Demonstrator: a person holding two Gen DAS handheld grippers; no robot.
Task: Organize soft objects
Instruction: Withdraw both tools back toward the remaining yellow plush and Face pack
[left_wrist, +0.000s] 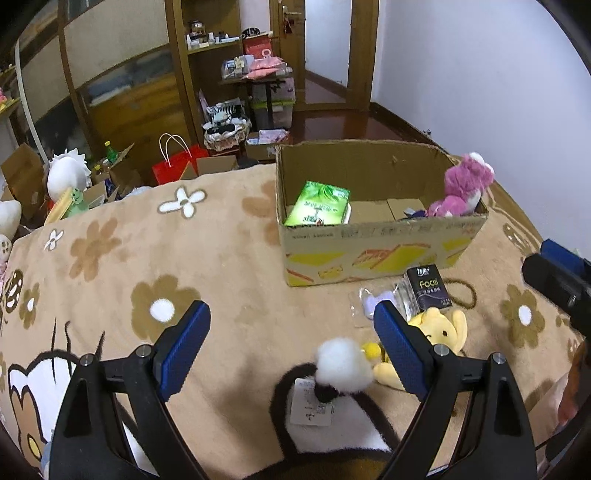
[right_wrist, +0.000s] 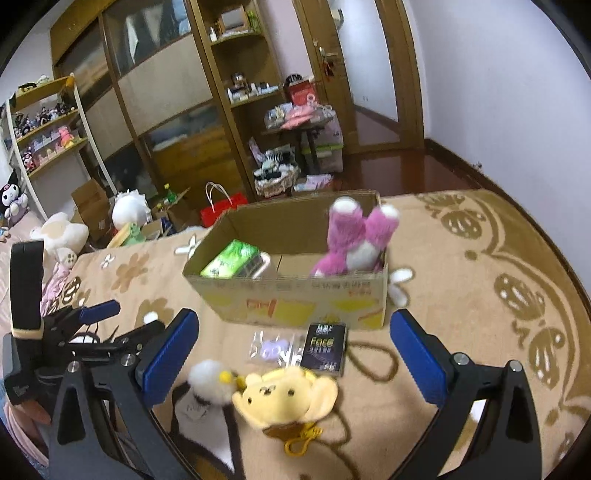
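A cardboard box (left_wrist: 380, 243) stands on the flowered blanket, holding a green tissue pack (left_wrist: 319, 203) and a pink plush bear (left_wrist: 463, 184). In front of it lie a black tissue pack (left_wrist: 428, 288), a small clear packet (left_wrist: 369, 301), a yellow plush dog (left_wrist: 445, 332) and a white pompom (left_wrist: 343, 363) on a black-and-white plush. My left gripper (left_wrist: 291, 332) is open above the pompom. My right gripper (right_wrist: 295, 343) is open above the yellow plush dog (right_wrist: 284, 397), with the black tissue pack (right_wrist: 327, 347) and the box (right_wrist: 291, 295) beyond it.
The blanket (left_wrist: 147, 258) covers a bed. Past its far edge are a red paper bag (left_wrist: 175, 166), open cartons, plush toys (left_wrist: 68, 173), a wooden wardrobe, shelves and a doorway. The left gripper's body (right_wrist: 55, 343) shows at the left of the right wrist view.
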